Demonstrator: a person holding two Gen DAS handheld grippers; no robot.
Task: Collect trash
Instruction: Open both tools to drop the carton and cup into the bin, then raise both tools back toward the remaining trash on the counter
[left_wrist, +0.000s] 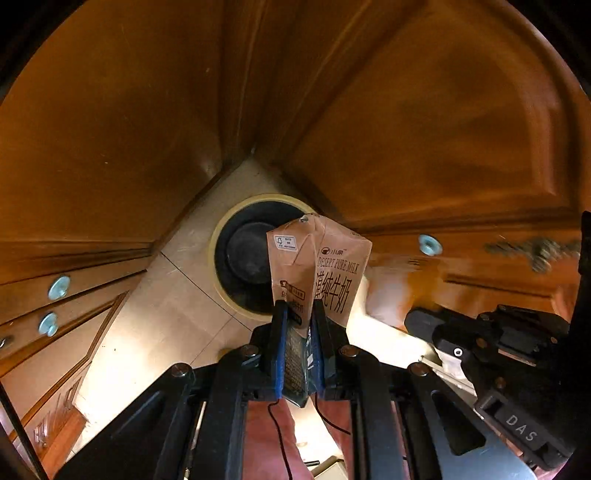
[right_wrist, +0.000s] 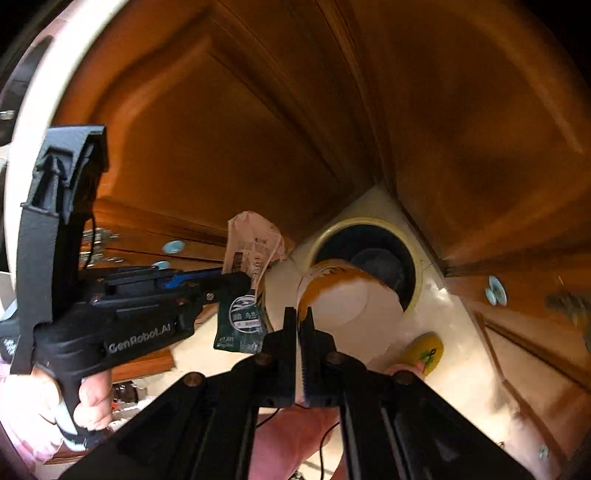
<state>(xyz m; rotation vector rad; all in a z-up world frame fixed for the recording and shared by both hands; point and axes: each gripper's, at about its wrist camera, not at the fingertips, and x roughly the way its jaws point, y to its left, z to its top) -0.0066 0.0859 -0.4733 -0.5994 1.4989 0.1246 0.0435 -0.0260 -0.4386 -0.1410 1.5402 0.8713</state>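
A round bin with a pale yellow rim (left_wrist: 218, 236) and a dark inside stands on the floor in a corner between wooden cabinets. My left gripper (left_wrist: 299, 314) is shut on a flattened brown milk carton (left_wrist: 332, 266), which hangs just above the bin's mouth. The right wrist view shows a dark green packet (right_wrist: 240, 325) clamped in that same gripper (right_wrist: 242, 282) below the carton (right_wrist: 251, 240). My right gripper (right_wrist: 299, 314) is shut on the wall of a white paper cup with an orange band (right_wrist: 343, 302), held over the bin's rim (right_wrist: 418, 266). In the left wrist view the right gripper (left_wrist: 421, 319) and the blurred cup (left_wrist: 384, 291) are to the right.
Orange-brown cabinet doors (left_wrist: 110, 129) with small blue-grey knobs (left_wrist: 59, 287) close in on both sides of the bin. The floor is pale tile (left_wrist: 147, 314). A yellow slipper (right_wrist: 424, 350) lies near the bin. A hand (right_wrist: 92, 398) grips the left gripper's handle.
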